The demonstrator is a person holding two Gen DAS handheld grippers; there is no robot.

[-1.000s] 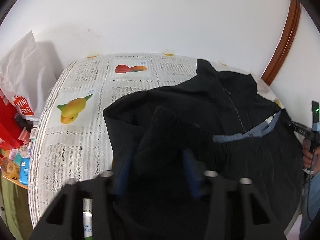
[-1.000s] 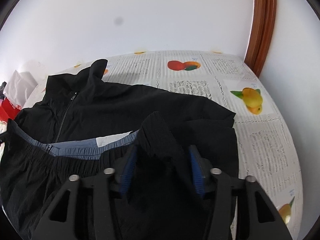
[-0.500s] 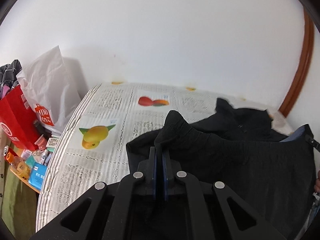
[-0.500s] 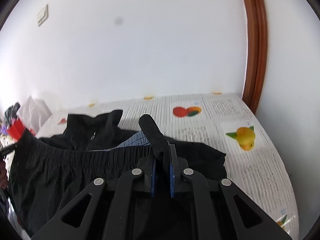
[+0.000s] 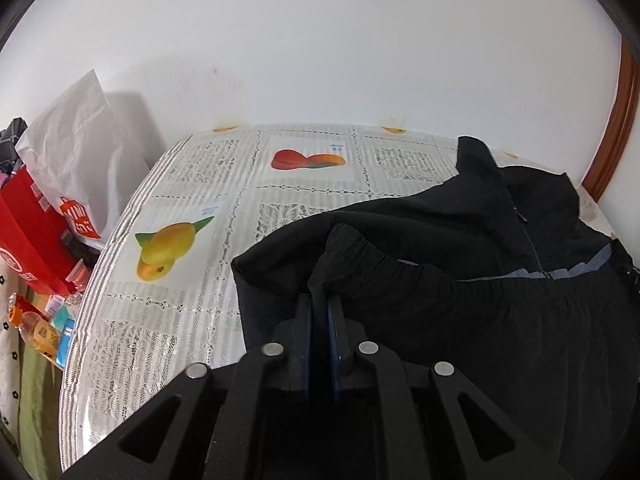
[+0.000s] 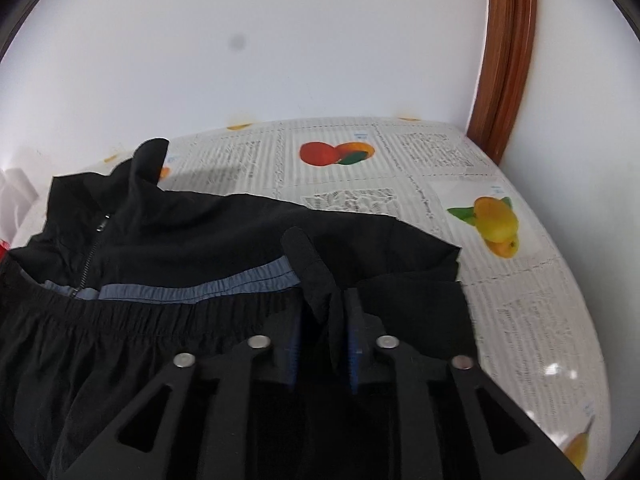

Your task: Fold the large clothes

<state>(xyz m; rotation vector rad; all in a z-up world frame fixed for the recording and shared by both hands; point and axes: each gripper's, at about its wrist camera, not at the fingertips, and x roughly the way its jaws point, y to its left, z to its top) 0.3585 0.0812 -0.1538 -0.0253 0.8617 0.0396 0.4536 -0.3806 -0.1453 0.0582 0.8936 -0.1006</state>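
A table covered by a white lace-patterned plastic cloth printed with fruit pictures (image 5: pixel 188 320) (image 6: pixel 532 320) fills both views and meets a white wall at its far edge. On it lies a black zip-front jacket with a stand-up collar (image 5: pixel 472 216) (image 6: pixel 208 228), spread across the table's middle; its elasticated hem, with a grey-blue inner band (image 6: pixel 192 290), is raised toward the cameras over the body of the garment. The left gripper (image 5: pixel 321 312) has its blue-padded jaws pressed almost together on a ridge of the black hem fabric. The right gripper (image 6: pixel 322 320) has its jaws a narrow gap apart, with a fold of the same hem standing up between them; whether the pads press the cloth cannot be told. A brown curved wooden frame (image 6: pixel 508 60) (image 5: pixel 616 120) stands against the wall at the table's right. Off the table's left edge stand a white crumpled plastic bag (image 5: pixel 80 144) and a red paper carrier bag (image 5: pixel 28 240).
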